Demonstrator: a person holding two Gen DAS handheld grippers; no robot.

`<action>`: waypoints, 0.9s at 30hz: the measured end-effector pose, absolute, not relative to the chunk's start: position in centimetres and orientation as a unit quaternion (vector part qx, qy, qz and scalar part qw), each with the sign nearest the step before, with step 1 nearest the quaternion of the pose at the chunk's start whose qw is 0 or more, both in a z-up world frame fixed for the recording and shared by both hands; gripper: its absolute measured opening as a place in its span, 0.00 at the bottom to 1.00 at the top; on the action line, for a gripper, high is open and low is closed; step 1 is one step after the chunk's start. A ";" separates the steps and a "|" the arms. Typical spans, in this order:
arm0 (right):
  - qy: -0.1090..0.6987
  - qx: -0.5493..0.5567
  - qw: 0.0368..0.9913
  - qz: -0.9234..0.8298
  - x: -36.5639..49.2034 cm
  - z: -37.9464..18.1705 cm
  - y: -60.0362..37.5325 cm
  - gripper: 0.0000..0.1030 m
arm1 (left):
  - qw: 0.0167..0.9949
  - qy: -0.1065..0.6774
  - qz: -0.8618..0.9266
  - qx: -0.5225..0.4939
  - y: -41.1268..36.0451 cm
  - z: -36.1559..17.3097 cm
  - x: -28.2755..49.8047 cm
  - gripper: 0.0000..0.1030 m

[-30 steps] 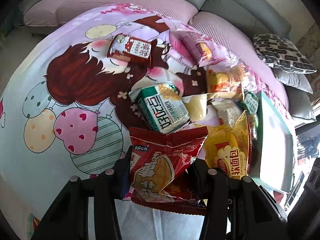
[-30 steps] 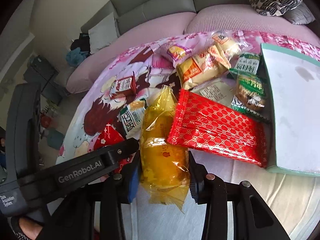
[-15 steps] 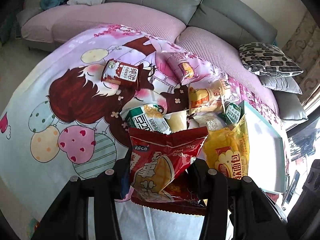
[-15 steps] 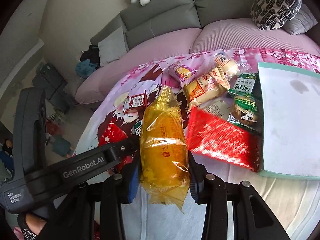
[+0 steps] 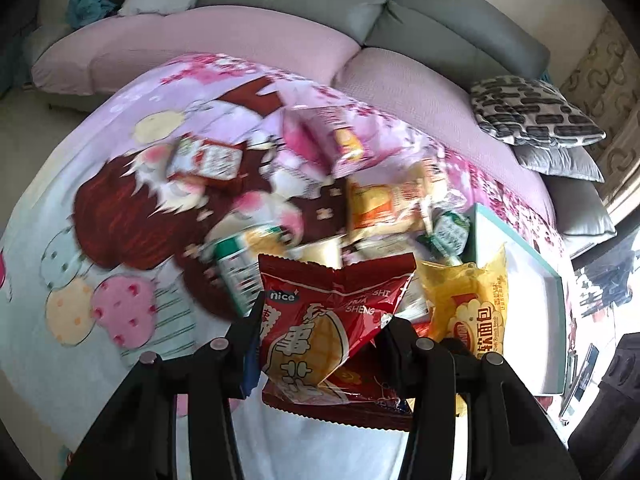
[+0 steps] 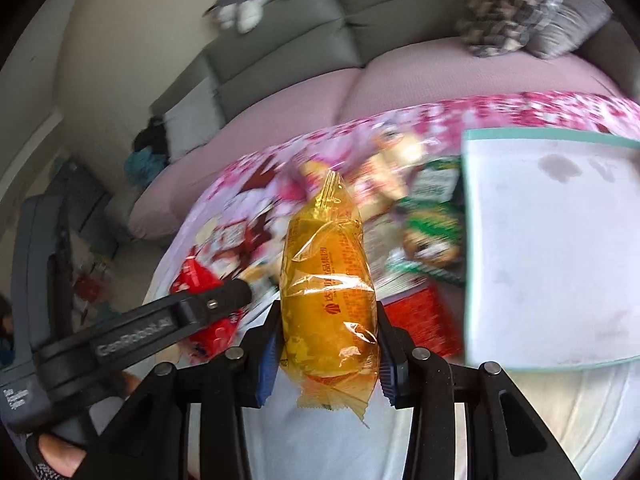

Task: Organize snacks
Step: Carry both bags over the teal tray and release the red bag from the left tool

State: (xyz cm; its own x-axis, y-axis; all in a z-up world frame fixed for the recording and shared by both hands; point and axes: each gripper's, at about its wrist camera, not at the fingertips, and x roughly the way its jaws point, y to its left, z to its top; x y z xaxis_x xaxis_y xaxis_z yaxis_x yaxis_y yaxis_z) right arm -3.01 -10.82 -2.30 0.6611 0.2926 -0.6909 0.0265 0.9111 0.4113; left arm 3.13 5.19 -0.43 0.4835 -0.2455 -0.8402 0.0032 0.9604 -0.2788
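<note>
The patterned blanket [image 5: 120, 240] leaves wide bare room on its left side, while the sofa [image 5: 280, 52] closes off the far edge. The white tray [image 6: 548, 248] with its raised teal rim holds nothing yet, so sorting looks barely begun. A pile of snacks [image 5: 380, 208] lies just left of it, unsorted. The left gripper [image 5: 320, 344] is clamped on a red bag [image 5: 320, 332] above the blanket; the right gripper [image 6: 328, 344] is clamped on a yellow bread packet [image 6: 328, 280], near the tray's left rim.
</note>
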 end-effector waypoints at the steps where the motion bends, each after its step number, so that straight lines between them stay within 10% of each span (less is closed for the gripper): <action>1: 0.401 0.208 0.890 0.066 -2.8 -2.3 -11.6 0.42 | 0.853 0.502 -0.078 -0.115 4.5 -0.3 3.5 0.49; 27: 0.337 0.272 0.883 -0.182 -0.7 -1.2 -29.5 0.42 | 0.842 0.491 -0.223 0.000 -15.1 -0.3 11.0 0.49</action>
